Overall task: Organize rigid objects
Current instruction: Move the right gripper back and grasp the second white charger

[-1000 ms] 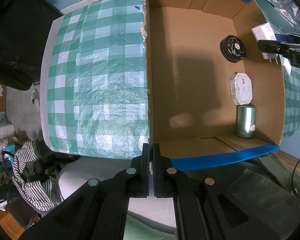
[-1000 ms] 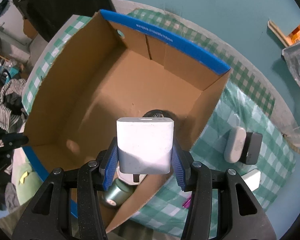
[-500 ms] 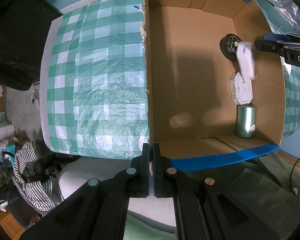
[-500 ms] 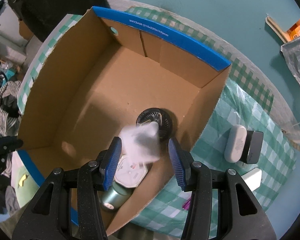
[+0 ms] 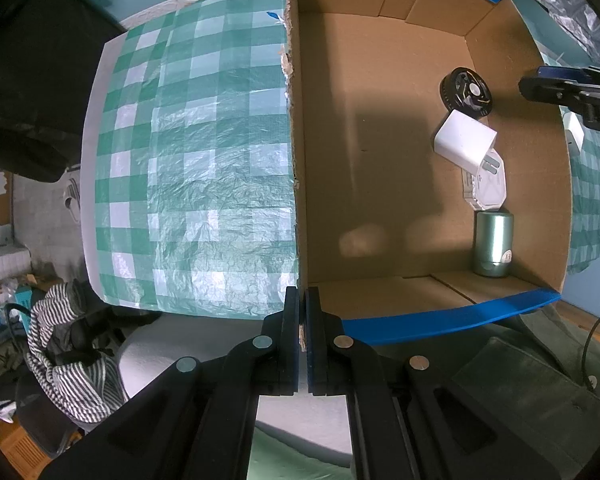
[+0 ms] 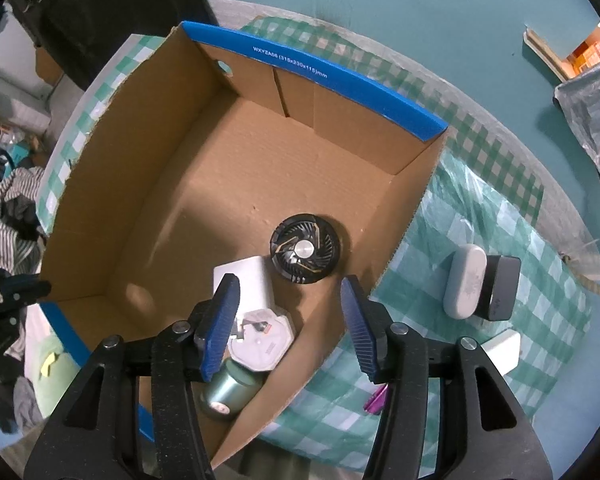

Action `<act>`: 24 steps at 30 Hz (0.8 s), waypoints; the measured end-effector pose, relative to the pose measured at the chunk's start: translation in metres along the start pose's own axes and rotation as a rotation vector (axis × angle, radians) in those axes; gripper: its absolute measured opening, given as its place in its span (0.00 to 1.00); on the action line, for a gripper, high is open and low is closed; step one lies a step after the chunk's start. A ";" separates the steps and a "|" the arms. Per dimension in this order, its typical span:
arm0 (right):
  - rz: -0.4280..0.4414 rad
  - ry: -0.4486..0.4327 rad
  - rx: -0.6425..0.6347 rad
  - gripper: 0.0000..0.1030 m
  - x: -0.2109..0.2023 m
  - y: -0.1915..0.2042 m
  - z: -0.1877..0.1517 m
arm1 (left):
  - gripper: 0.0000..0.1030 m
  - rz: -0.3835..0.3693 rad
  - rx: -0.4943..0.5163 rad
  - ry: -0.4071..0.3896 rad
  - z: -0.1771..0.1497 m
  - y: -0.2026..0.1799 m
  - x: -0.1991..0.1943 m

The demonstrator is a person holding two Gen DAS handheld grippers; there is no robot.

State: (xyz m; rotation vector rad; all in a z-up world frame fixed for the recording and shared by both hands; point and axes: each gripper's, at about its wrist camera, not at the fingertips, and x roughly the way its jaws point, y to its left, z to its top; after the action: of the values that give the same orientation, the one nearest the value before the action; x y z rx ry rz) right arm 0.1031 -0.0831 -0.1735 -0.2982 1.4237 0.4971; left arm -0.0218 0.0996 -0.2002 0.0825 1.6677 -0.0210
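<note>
Left wrist: white charger [image 5: 464,139] lies flat, prongs toward green can [image 5: 493,243].

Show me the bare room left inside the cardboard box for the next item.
Most of the cardboard box floor is bare, from the wall the left gripper clamps across to the middle. It is crowded along the opposite wall: black fan, white charger, octagonal case, green cylinder.

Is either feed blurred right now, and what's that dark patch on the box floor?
Both views are sharp now, with strong fisheye bending at the edges. In the left wrist view a broad soft shadow crosses the cardboard box floor, left of the white charger. In the right wrist view the fan shows crisp detail.
</note>
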 end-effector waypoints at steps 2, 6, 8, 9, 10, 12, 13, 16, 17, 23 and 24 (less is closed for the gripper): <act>0.001 -0.006 0.000 0.51 -0.004 0.000 -0.001 | 0.03 0.001 0.000 0.000 0.000 0.000 0.000; 0.000 -0.021 0.000 0.52 -0.013 0.000 -0.002 | 0.03 0.001 0.000 0.000 0.000 0.000 0.000; -0.001 -0.025 0.002 0.52 -0.017 -0.001 -0.003 | 0.03 0.000 0.001 0.000 0.000 0.001 -0.001; -0.002 -0.028 0.003 0.52 -0.020 -0.002 -0.004 | 0.03 0.000 0.001 0.000 0.000 0.000 -0.001; -0.003 -0.030 0.003 0.52 -0.021 -0.003 -0.004 | 0.03 0.001 0.001 0.000 0.001 0.000 -0.001; -0.009 -0.035 0.007 0.52 -0.026 -0.006 -0.006 | 0.03 0.001 0.001 0.000 0.001 0.000 -0.001; -0.013 -0.037 0.009 0.52 -0.028 -0.008 -0.007 | 0.03 0.002 0.001 0.000 0.001 0.000 -0.001; -0.024 -0.045 0.023 0.56 -0.033 -0.016 -0.012 | 0.03 0.001 0.001 0.001 0.001 0.000 -0.001; -0.029 -0.046 0.035 0.59 -0.035 -0.021 -0.015 | 0.03 0.002 0.001 0.000 0.000 0.001 -0.001; -0.057 -0.027 0.107 0.60 -0.033 -0.056 -0.030 | 0.03 0.002 0.002 0.001 0.001 0.000 -0.001; -0.061 -0.022 0.121 0.60 -0.032 -0.061 -0.032 | 0.03 0.002 0.002 0.001 0.001 0.001 -0.001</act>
State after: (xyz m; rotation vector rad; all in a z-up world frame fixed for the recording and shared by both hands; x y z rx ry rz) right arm 0.1032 -0.1566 -0.1520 -0.2375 1.4124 0.3617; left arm -0.0209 0.1005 -0.1996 0.0864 1.6689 -0.0211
